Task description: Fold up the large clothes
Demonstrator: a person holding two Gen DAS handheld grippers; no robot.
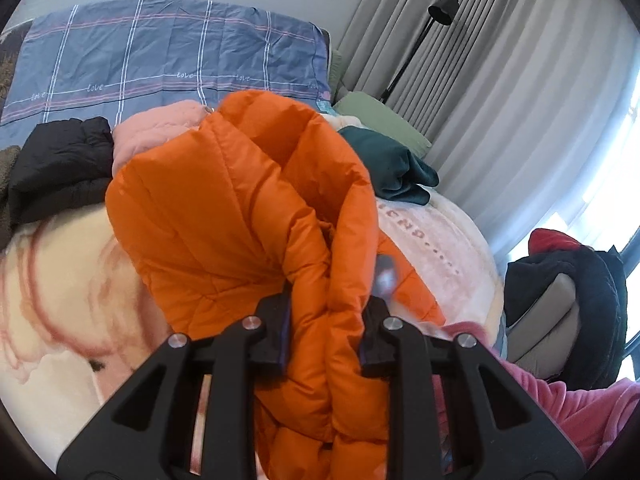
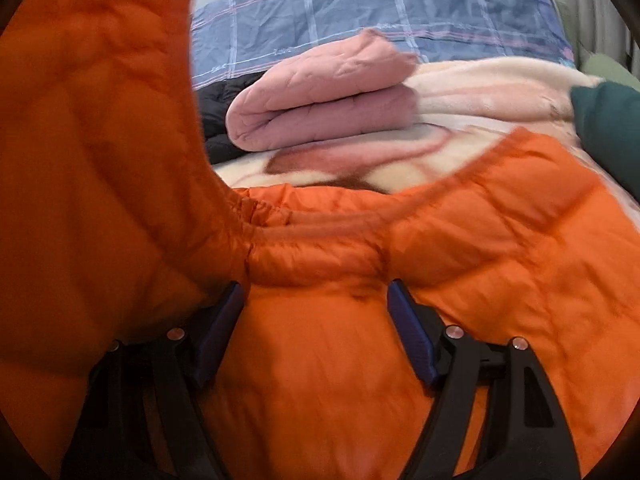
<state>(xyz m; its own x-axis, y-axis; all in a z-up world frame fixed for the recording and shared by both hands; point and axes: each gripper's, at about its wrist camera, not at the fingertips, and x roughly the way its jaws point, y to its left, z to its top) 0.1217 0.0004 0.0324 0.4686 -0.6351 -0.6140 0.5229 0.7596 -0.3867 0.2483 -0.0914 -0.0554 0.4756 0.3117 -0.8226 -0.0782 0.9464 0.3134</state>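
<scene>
Left wrist view: we see the bed (image 1: 52,280) with a pink jacket (image 2: 320,96) already folded; the orange jacket (image 1: 224,208) mid-fold, partly raised, clenched in our left gripper (image 1: 326,320). Right gripper (image 2: 316,300) spread, grasping nothing, over the jacket.

1. Both views are bent by fisheye distortion, and dark vignetted corners are seen at the edges.
2. Daylight is admitted from the window (image 1: 624,184) at the right of the left wrist view, where the glass is blown out to white.
3. The curtain (image 1: 500,92) is softly lit; shadows are kept faint.
4. The right wrist view is smeared by motion blur, most strongly across the orange jacket (image 2: 500,248).
</scene>
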